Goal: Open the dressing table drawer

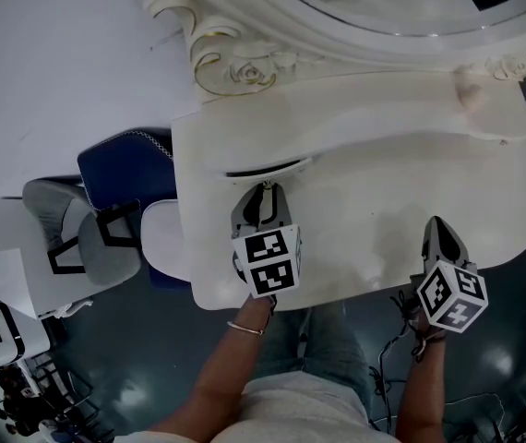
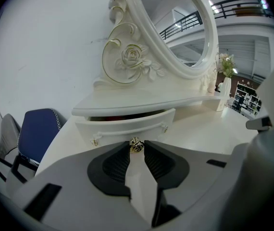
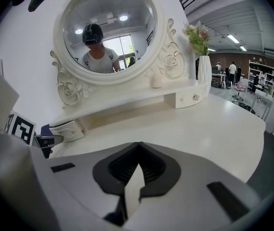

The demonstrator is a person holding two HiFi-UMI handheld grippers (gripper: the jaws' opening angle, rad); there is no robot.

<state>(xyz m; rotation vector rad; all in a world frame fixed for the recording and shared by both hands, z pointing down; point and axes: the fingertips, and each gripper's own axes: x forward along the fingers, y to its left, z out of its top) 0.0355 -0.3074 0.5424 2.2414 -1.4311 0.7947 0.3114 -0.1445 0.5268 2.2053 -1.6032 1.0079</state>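
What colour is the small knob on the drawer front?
The knob is gold, on a cream-white drawer; best seen in the left gripper view.

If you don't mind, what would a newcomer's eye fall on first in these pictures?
The ornate white oval mirror with carved roses dominates the back of the dressing table. At the table's left, the left gripper pinches the small gold knob of a slightly open drawer. The right gripper, shut and empty, is over the tabletop at the right.

The head view looks steeply down on the table (image 1: 383, 183) from above, while both gripper views sit low and close over it, facing the mirror (image 3: 109, 30) ahead.
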